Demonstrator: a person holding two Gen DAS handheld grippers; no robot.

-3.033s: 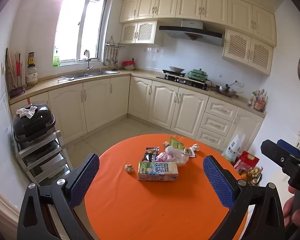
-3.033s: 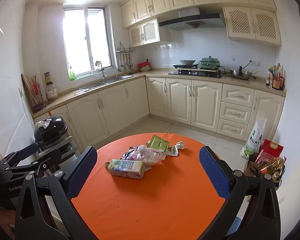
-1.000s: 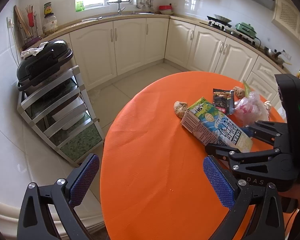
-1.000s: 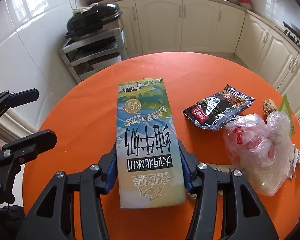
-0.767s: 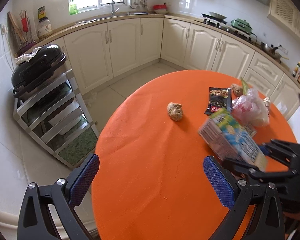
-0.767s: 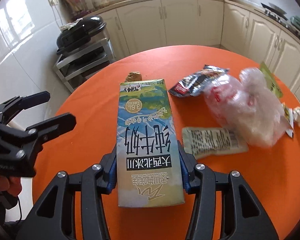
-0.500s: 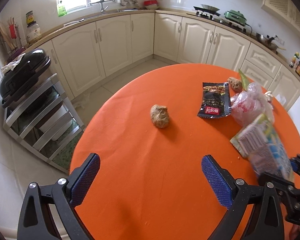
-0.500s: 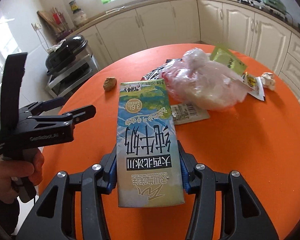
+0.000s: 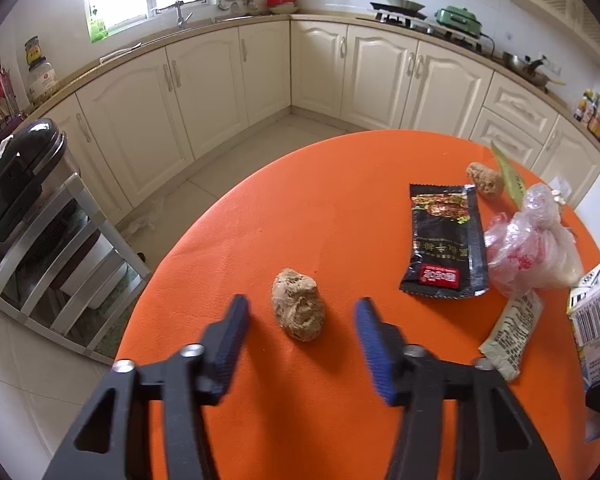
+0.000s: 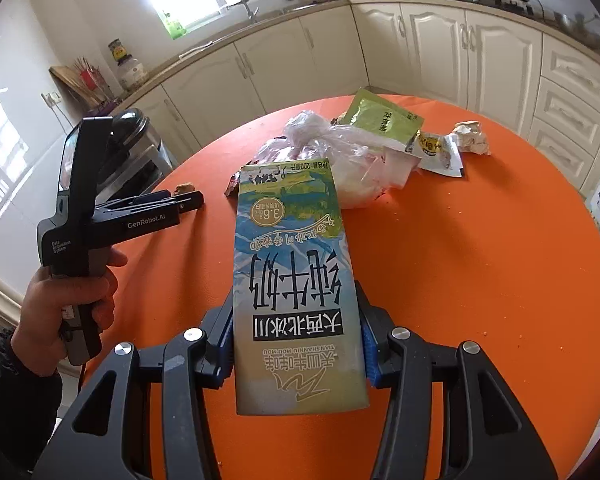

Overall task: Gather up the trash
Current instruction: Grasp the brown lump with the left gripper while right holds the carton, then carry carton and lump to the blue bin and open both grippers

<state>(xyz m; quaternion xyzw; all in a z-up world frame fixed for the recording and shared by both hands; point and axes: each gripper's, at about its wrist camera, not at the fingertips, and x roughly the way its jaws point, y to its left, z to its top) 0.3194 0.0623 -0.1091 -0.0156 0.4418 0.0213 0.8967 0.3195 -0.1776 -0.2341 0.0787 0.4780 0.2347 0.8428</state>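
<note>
My right gripper (image 10: 296, 344) is shut on a green and blue milk carton (image 10: 294, 292) and holds it above the orange round table (image 10: 480, 272). My left gripper (image 9: 300, 332) is open, its fingers on either side of a brown crumpled lump (image 9: 298, 310) lying on the table; the jaws stand partly closed and apart from it. The carton's edge shows at the right of the left wrist view (image 9: 596, 328). More trash lies on the table: a black snack wrapper (image 9: 446, 248), a clear plastic bag (image 9: 532, 248), a pale sachet (image 9: 512, 336), a second brown lump (image 9: 485, 174).
A green packet (image 10: 380, 118), a white-yellow wrapper (image 10: 436, 152) and a crumpled paper (image 10: 472, 136) lie at the table's far side. A metal rack (image 9: 48, 248) with a black appliance stands left of the table. Cream cabinets (image 9: 220, 80) line the walls.
My left gripper has moved down to the brown lump and its jaws have narrowed around it. My right gripper has carried the carton up and to the right, away from the pile.
</note>
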